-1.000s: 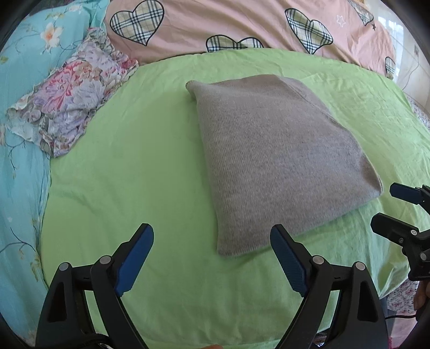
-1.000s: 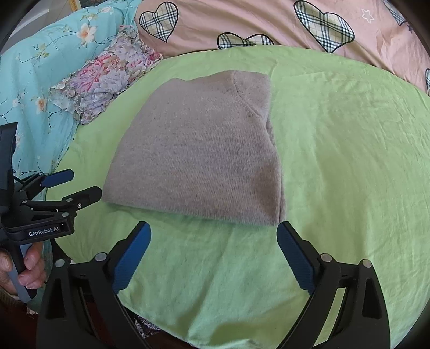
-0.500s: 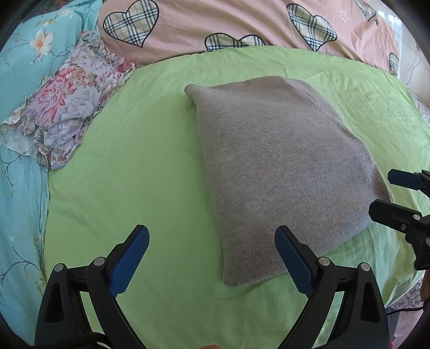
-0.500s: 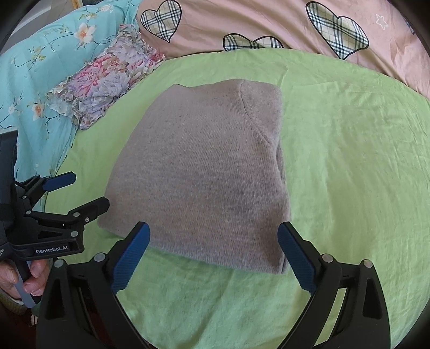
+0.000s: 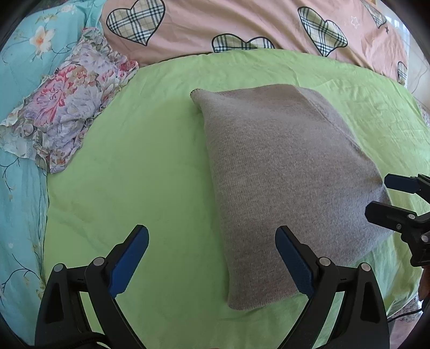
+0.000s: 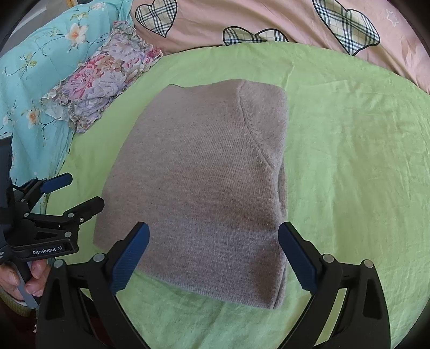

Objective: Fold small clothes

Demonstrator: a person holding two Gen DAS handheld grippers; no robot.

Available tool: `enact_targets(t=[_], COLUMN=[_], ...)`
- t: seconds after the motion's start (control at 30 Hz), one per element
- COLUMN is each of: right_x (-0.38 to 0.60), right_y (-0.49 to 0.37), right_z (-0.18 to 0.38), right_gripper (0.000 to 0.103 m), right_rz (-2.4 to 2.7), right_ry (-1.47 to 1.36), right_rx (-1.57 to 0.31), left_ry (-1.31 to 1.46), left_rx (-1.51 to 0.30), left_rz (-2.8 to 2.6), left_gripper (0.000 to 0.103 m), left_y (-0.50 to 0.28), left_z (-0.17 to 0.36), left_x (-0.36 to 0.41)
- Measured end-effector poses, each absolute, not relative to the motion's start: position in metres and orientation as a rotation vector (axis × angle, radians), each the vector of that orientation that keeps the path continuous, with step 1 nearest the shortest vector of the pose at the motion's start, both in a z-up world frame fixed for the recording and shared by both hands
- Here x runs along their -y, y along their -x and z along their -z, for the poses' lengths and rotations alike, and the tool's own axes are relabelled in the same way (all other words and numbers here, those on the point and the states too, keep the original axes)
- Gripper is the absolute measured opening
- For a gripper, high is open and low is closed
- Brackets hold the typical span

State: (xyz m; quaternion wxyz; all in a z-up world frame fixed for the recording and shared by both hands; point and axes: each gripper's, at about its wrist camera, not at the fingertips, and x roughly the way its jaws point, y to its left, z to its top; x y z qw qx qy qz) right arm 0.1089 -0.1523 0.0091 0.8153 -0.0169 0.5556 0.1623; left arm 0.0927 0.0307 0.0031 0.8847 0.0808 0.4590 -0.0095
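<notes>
Folded grey knit on the green sheet, my left gripper spread over its near edge.

My left gripper (image 5: 212, 255) has just been opening, nothing between its blue pads; the right pad overlaps the grey knit garment (image 5: 285, 182) at 5 o'clock. The green sheet (image 5: 139, 171) fills the middle. A floral cloth (image 5: 67, 110) lies at 10 o'clock, the right gripper (image 5: 387, 196) pokes in at 3 o'clock, and the pink heart-print cover (image 5: 242, 24) sits at 12.

The sweater (image 6: 199, 188) is grey. The sheet (image 6: 349, 161) is green. The blanket (image 5: 242, 24) is pink, maybe with checked hearts.
</notes>
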Motion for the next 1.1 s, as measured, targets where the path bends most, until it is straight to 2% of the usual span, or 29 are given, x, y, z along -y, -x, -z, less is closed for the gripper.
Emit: enact_targets(t=[1.1], right_x=[0.157], right_y=[-0.113], right_z=[-0.005], right_gripper=[0.097], right_rz=[-0.346], right_ry=[-0.004], right_rx=[-1.174], left_ry=[-0.120], left_rx=[-0.955], left_rz=[0.055], left_gripper=[0.096], left_y=[-0.091], left_z=[-0.002], left_x=[-0.019])
